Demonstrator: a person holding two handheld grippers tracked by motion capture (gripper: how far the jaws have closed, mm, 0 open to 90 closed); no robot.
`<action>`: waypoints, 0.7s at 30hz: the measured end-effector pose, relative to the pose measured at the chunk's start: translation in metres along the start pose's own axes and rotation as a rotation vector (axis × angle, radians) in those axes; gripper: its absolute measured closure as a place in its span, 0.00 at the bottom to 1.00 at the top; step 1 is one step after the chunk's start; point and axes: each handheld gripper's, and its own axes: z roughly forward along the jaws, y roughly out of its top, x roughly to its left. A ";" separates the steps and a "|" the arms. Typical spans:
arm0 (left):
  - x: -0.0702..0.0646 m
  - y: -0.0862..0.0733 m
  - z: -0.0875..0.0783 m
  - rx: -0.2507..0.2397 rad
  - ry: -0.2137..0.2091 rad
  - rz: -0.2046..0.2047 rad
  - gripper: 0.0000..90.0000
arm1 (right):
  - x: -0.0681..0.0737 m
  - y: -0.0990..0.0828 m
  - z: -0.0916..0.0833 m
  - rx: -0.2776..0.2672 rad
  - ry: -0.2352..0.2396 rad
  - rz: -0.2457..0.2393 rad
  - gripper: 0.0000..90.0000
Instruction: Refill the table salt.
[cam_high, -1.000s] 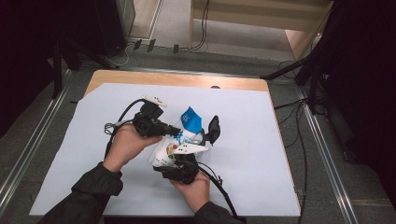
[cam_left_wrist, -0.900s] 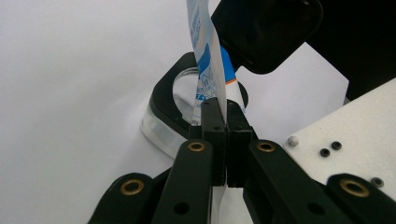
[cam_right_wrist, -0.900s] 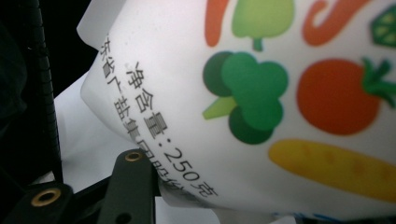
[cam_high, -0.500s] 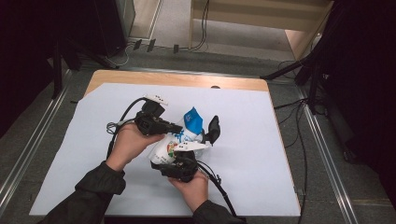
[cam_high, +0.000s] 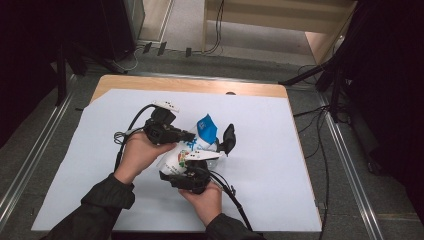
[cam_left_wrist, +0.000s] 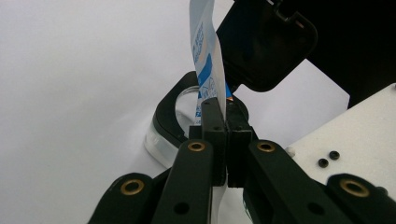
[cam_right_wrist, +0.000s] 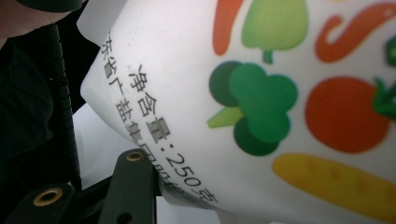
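A white plastic pouch printed with vegetables (cam_high: 186, 154) is held just above the white-covered worktop (cam_high: 280, 170), near its middle, between two tools. The left hand-held gripper (cam_high: 191, 136) has its jaws pressed together on the pouch's thin blue-and-white top edge (cam_left_wrist: 205, 65), as the left gripper view confirms. The right hand-held gripper (cam_high: 220, 150) is half closed around the pouch's body from the side nearer the person, one black jaw (cam_right_wrist: 133, 186) lying against the film. Printed beside that jaw are Chinese characters for net content followed by "250"; below the pouch's edge sit cartoon broccoli, a tomato, a pear-like green shape and an orange strip. The blue edge carries small writing too blurred to read. Judged risks: the narrow pinch on slick film may slip if the two tools pull apart unevenly, and a sudden tear at the blue edge could spill the contents over the worktop.
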 end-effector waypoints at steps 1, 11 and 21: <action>-0.001 0.000 0.000 -0.005 0.001 -0.003 1.00 | 0.000 0.000 0.000 -0.002 0.001 -0.001 0.63; -0.003 0.000 -0.002 -0.013 0.008 0.004 1.00 | 0.001 0.001 -0.001 -0.003 0.005 -0.005 0.63; -0.003 -0.003 -0.005 -0.009 -0.042 0.004 0.96 | 0.003 -0.001 -0.001 -0.015 0.000 -0.002 0.66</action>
